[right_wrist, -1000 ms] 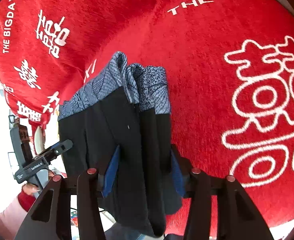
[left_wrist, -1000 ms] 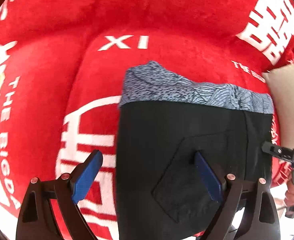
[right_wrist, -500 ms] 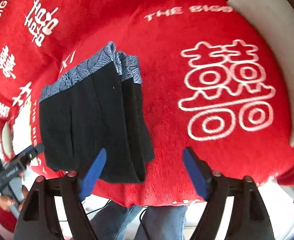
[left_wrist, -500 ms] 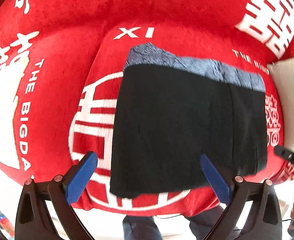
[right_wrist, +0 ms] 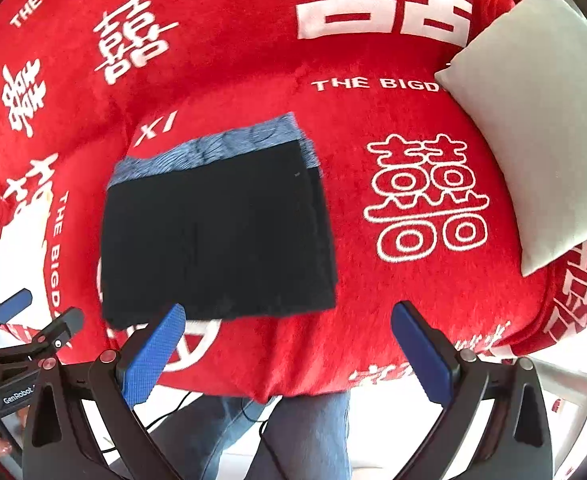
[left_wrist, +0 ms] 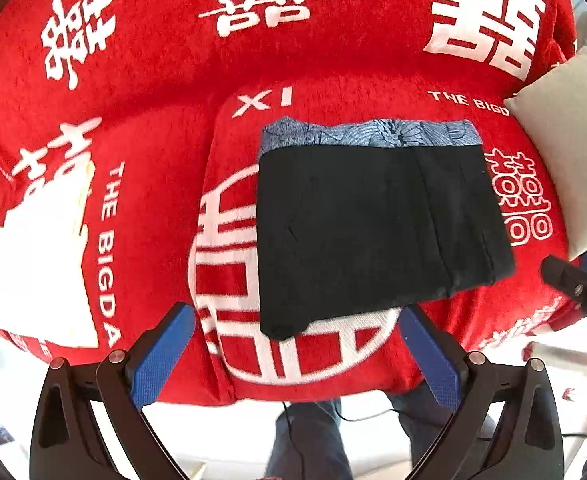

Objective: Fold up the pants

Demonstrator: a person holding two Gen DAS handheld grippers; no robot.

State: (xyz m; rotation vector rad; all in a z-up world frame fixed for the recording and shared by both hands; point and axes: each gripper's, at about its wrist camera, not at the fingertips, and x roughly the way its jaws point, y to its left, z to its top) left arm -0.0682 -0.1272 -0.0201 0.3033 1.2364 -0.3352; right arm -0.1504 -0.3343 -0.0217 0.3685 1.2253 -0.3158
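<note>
**Two grippers wide apart, pants folded on the red cover**

Both of my grippers hold nothing at this moment. My left gripper (left_wrist: 293,356) has its blue pads (left_wrist: 161,356) spread as wide as they go, and only red cloth shows between them. My right gripper (right_wrist: 289,354) is opening its jaws, and between its pads (right_wrist: 151,354) there is also nothing, only the red cover and the front edge of the seat.

Just beyond my fingertips lie the black pants (left_wrist: 369,232), folded into a compact rectangle, with the blue patterned waistband (left_wrist: 369,134) on the far side. They lie flat on the red sofa cover (left_wrist: 165,128), over a round white design, and no pad touches them. I judge that the fold is finished, and I keep my fingers open and above so that I do not disturb the layers.

Further to my right, a pale grey cushion (right_wrist: 533,120) leans at the end of the seat, well apart from the pants.
</note>
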